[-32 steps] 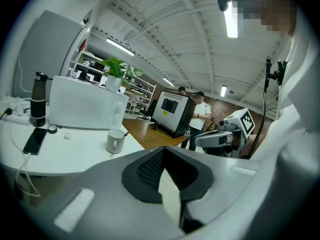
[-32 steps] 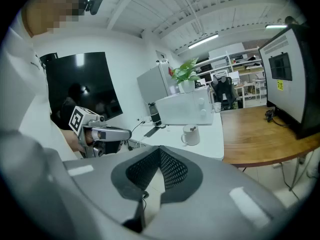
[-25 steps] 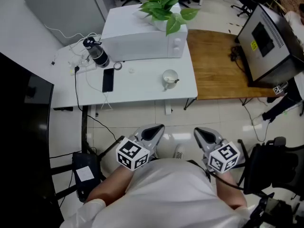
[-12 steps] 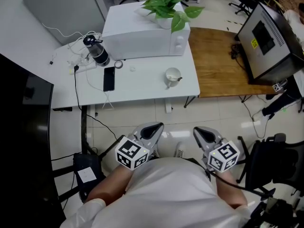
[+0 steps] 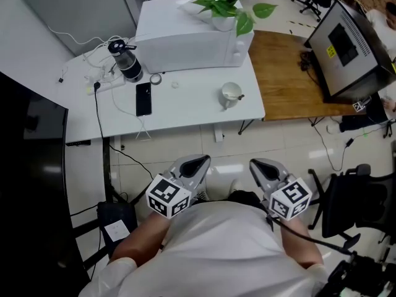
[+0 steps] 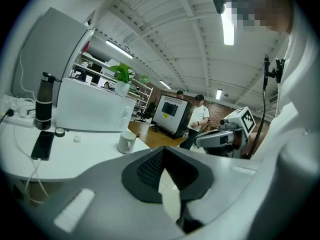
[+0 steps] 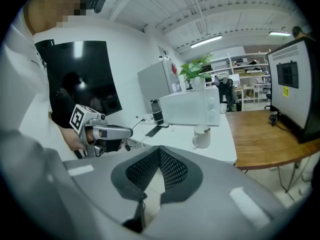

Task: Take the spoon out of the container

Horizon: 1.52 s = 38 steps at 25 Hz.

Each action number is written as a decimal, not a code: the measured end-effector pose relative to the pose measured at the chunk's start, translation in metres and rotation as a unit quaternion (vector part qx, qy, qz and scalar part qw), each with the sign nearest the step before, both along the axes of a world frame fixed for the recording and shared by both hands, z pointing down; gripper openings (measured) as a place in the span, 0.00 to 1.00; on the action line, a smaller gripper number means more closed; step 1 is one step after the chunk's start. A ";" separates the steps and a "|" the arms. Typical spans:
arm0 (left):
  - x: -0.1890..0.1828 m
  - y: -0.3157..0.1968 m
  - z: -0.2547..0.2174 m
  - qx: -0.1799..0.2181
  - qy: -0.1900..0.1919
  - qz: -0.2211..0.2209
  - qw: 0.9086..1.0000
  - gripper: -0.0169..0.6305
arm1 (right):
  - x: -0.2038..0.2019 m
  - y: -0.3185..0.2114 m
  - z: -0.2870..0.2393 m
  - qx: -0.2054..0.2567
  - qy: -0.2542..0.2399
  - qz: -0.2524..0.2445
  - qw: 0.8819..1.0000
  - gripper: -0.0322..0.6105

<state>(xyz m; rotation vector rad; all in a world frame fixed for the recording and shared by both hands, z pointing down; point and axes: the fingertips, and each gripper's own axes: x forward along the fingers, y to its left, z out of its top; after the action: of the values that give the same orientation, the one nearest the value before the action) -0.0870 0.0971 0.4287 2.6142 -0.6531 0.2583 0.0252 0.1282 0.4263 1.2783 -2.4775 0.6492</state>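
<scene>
A white mug (image 5: 231, 94) stands near the right end of the white table (image 5: 185, 113), with a spoon (image 5: 239, 96) in it, handle sticking out over the rim. Both grippers are held close to the person's body, well short of the table and above the tiled floor. My left gripper (image 5: 199, 161) is shut with nothing in it. My right gripper (image 5: 258, 164) is shut and empty too. The mug (image 6: 127, 142) shows far ahead in the left gripper view, and the mug (image 7: 202, 137) also shows far off in the right gripper view.
On the table are a white microwave (image 5: 185, 39) with a potted plant (image 5: 226, 2) on top, a dark bottle (image 5: 125, 60), a phone (image 5: 143, 98) and cables. A wooden table (image 5: 288, 73) and a monitor (image 5: 346, 42) lie to the right. An office chair (image 5: 352, 197) stands by my right side.
The head view has shifted a little, so the table and mug sit slightly lower and further right. Both grippers stay shut near the body.
</scene>
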 end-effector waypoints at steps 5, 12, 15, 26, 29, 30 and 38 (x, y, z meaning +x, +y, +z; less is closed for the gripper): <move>0.001 -0.002 0.004 -0.010 0.007 0.015 1.000 0.03 | -0.010 -0.007 -0.006 0.005 0.010 0.003 1.000 0.06; 0.006 -0.029 0.006 -0.006 0.010 0.006 1.000 0.03 | -0.004 -0.030 -0.001 0.004 0.017 -0.005 1.000 0.06; 0.012 -0.045 0.009 -0.008 0.006 -0.005 1.000 0.03 | 0.002 -0.049 0.001 0.006 0.012 -0.015 1.000 0.06; 0.066 -0.132 0.008 -0.001 -0.013 -0.050 0.999 0.03 | 0.055 -0.153 0.002 0.022 0.004 -0.062 0.998 0.06; 0.081 -0.157 0.010 0.000 -0.020 -0.069 0.997 0.03 | 0.072 -0.179 0.003 0.024 -0.003 -0.078 0.997 0.06; 0.085 -0.164 0.010 0.000 -0.022 -0.077 0.997 0.03 | 0.077 -0.186 0.004 0.023 -0.004 -0.084 0.996 0.06; 0.107 -0.201 0.007 0.004 -0.031 -0.138 0.990 0.03 | 0.102 -0.231 0.017 0.017 0.004 -0.143 0.990 0.06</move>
<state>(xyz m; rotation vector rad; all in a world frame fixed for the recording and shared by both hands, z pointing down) 0.0197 -0.1036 0.4362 2.4922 -1.0286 0.2523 0.1277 -0.1028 0.4432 0.9070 -2.6042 0.5304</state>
